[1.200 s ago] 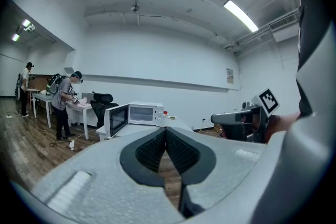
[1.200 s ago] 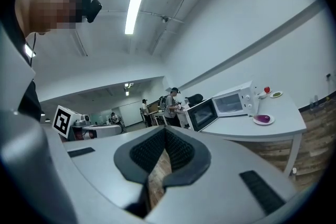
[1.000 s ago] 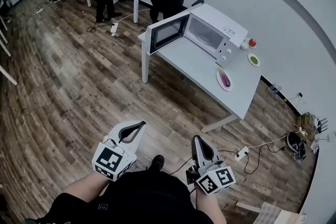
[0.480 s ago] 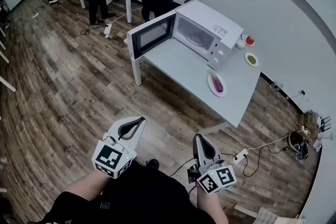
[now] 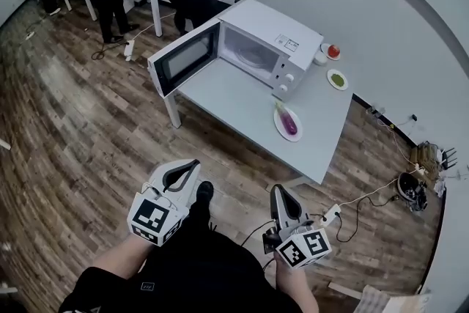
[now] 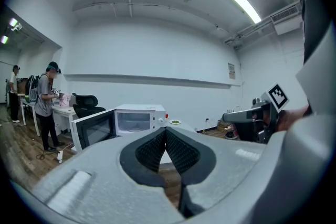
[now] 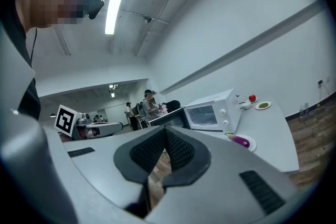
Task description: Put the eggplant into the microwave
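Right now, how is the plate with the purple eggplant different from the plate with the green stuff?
The eggplant plate holds a long purple eggplant; the green plate holds a flat green patch. The eggplant plate lies nearer us and looks bigger; the green plate lies farther back. Both are round, white, and sit on the table right of the microwave.

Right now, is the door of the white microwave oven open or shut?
Open: the dark-windowed door stands swung outward from the white microwave, exposing its cavity.
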The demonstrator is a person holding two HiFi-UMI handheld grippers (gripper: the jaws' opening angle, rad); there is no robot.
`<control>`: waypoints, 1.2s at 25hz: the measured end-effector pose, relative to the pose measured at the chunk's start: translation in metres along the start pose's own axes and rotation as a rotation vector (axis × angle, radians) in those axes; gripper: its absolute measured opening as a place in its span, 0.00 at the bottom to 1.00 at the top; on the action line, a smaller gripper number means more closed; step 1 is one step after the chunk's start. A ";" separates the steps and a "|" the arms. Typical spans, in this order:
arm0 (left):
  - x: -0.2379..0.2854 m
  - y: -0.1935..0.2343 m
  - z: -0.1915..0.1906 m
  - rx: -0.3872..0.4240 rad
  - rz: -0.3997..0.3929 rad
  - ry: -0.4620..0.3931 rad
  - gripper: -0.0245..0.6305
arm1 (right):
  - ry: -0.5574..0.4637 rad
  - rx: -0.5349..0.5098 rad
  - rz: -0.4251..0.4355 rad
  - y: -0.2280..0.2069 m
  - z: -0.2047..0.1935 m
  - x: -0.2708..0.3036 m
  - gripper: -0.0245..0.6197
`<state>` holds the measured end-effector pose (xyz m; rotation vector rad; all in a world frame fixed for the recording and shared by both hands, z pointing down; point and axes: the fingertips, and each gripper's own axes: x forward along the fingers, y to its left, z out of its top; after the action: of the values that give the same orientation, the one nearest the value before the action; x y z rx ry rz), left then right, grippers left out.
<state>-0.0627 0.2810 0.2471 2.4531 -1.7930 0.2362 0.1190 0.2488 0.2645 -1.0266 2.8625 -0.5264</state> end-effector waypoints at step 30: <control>0.243 0.108 0.044 -0.003 -0.258 0.003 0.05 | -0.030 0.008 -0.286 -0.152 0.075 0.153 0.06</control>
<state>-0.0898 0.0129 0.2454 2.6444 -1.4524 0.2158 0.1043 0.0211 0.2546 -1.4400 2.6986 -0.5324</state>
